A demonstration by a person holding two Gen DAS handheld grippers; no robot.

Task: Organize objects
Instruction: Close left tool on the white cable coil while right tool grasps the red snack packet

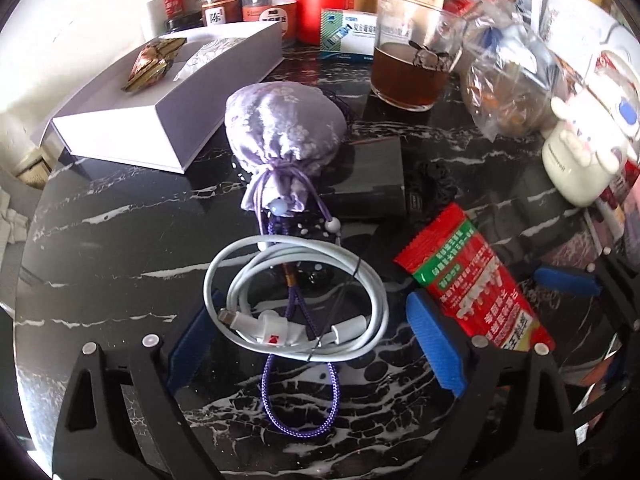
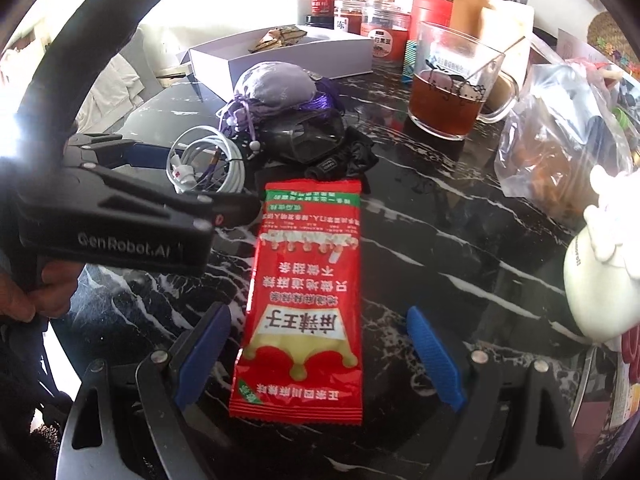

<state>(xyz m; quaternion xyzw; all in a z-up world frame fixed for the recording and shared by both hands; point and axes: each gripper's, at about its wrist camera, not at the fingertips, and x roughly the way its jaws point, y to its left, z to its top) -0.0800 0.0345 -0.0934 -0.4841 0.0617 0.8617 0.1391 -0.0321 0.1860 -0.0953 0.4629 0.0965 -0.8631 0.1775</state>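
Observation:
A coiled white charging cable lies on the black marble table between the blue pads of my left gripper, which is open and not touching it. A purple cord runs under the coil from a lavender satin pouch. A red snack packet lies lengthwise between the pads of my right gripper, open with a gap on both sides. In the right wrist view my left gripper reaches in from the left over the cable; a hand holds its handle.
Behind the pouch sits an open white box with a gold-wrapped item. A glass mug of tea, a filled plastic bag and a white bunny case stand to the right. A black glossy object lies mid-table. Jars line the back.

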